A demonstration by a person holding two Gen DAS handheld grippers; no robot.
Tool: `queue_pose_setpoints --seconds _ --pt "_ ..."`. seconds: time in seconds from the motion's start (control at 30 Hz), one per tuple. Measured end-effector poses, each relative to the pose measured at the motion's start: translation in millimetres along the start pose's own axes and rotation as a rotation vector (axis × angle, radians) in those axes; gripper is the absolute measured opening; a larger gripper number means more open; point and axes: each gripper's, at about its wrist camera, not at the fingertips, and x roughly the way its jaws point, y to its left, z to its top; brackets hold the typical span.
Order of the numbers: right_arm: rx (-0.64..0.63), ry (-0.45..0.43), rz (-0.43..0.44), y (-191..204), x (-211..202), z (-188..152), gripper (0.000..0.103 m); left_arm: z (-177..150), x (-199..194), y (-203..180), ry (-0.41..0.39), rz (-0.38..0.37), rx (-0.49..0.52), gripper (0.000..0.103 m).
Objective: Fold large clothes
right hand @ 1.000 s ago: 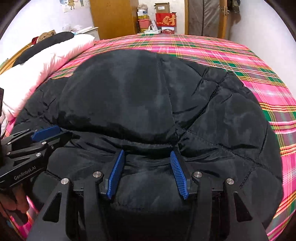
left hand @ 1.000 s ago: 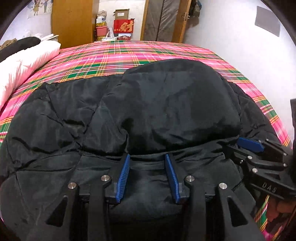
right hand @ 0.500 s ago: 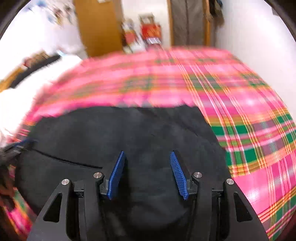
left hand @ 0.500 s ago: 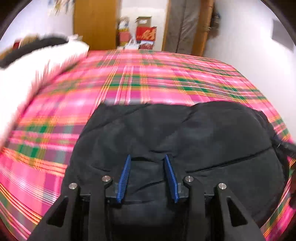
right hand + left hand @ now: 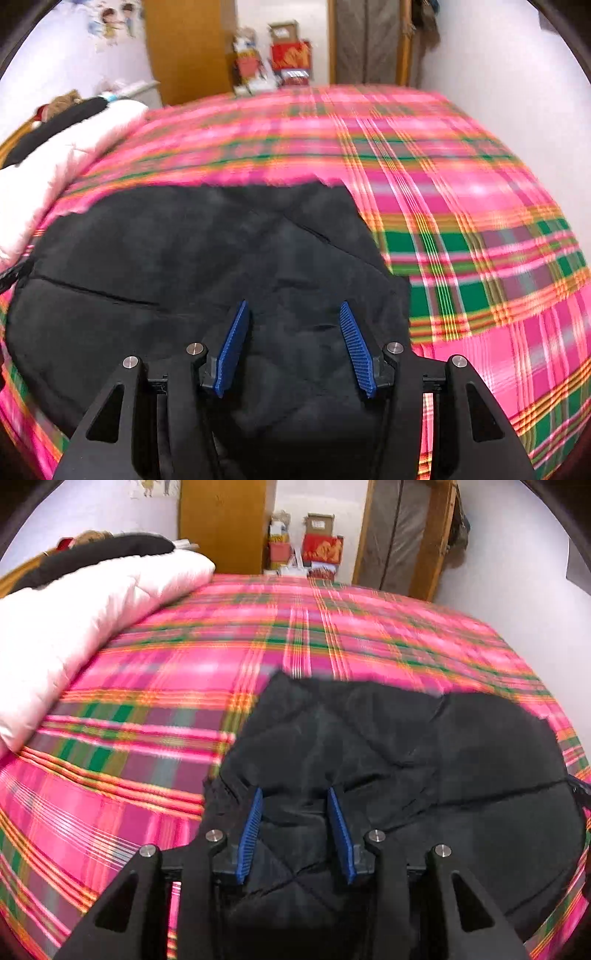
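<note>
Since one second ago, the black jacket has gone from a wide, spread shape covering most of the near bed to a smaller, doubled bundle; much more of the plaid bedspread is now exposed, and both views are blurred by motion.

Left wrist view: the left gripper has its blue pads apart with a puffed fold of jacket filling the gap between them — whether the pads actually pinch the cloth cannot be told. The jacket lies from 6 o'clock out to 3 o'clock of the frame, resting on the bedspread. A white quilt lies at 10 o'clock, with a dark garment on top of it.

Right wrist view: the right gripper also stands with its jaws apart, jacket bulging between them; grip cannot be confirmed. Here the jacket runs from 6 o'clock to 9 o'clock, with bare bedspread from 12 to 4 o'clock. A wooden cabinet and a red box stand past the far edge of the bed, at 12 o'clock.
</note>
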Motion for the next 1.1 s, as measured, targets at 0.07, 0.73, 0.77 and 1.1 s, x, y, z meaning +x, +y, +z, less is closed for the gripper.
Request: queue_pose_setpoints --seconds 0.07,0.73,0.77,1.1 --pt "0.002 -0.003 -0.001 -3.3 9.8 -3.3 0.052 -3.3 5.8 -7.0 -0.006 0.021 0.019 0.040" --pt "0.021 -0.048 -0.002 -9.1 26.4 -12.7 0.051 -17.1 21.3 -7.6 -0.036 -0.019 -0.007 0.040" --pt "0.023 -0.051 -0.002 -9.3 27.0 -13.1 0.051 -17.3 22.1 -7.9 -0.039 -0.021 -0.006 0.040" --pt "0.037 -0.084 0.016 -5.4 -20.1 14.2 0.052 10.3 -17.1 -4.0 -0.053 -0.038 -0.008 0.039"
